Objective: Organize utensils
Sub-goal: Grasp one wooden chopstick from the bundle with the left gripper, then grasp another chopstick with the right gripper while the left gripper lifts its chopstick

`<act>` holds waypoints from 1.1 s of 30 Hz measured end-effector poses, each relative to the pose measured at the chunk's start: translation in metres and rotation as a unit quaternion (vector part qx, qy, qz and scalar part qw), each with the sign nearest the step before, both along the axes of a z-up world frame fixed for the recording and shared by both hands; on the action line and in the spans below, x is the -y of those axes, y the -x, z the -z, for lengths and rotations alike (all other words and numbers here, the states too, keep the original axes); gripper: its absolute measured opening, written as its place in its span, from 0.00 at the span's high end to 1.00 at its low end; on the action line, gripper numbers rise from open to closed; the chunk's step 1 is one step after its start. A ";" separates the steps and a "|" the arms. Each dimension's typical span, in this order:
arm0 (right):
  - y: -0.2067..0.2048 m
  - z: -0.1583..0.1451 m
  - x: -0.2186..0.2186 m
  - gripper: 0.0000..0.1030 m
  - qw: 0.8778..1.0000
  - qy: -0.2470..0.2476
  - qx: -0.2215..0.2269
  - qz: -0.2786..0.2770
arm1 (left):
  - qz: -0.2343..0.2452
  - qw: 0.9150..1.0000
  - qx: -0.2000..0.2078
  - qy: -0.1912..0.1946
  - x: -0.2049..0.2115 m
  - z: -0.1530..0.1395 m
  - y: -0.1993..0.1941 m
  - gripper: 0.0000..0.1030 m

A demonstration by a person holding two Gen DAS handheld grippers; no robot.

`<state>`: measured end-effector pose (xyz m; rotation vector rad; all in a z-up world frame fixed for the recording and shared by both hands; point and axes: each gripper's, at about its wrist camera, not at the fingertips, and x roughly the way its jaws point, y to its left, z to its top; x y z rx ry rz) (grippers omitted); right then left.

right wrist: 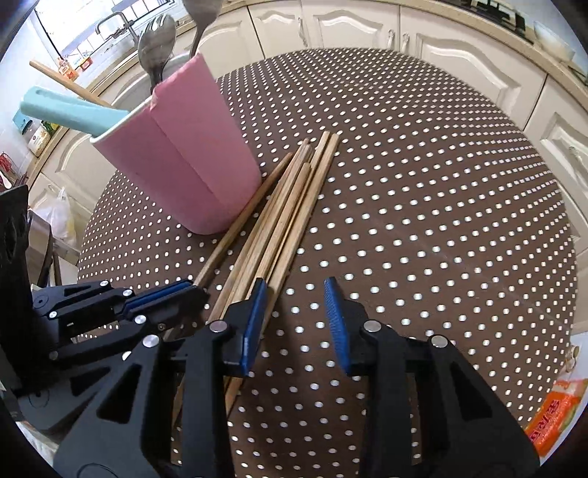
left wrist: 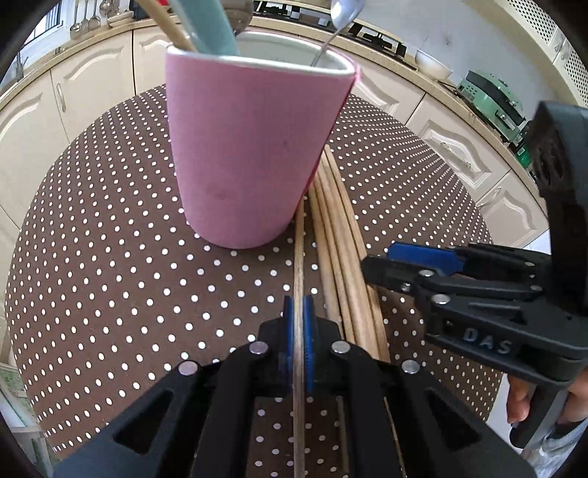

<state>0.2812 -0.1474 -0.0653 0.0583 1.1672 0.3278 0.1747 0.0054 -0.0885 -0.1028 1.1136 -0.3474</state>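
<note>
A pink utensil cup stands on the dotted round table and holds a teal handle, a wooden stick and spoons. Several wooden chopsticks lie in a bundle beside its base. My left gripper is shut on one chopstick that lies apart from the bundle, low over the table. In the right wrist view the cup, the bundle and the left gripper show. My right gripper is open, its left finger over the bundle's near ends.
Cream kitchen cabinets and a counter ring the table. A white bowl and a green appliance stand on the counter. An orange packet lies at the table's right edge.
</note>
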 end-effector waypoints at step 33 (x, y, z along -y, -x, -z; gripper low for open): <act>-0.057 -0.004 -0.023 0.94 0.996 0.059 -0.073 0.008 | 0.001 0.998 -0.052 -0.036 0.029 -0.003 -0.048 0.94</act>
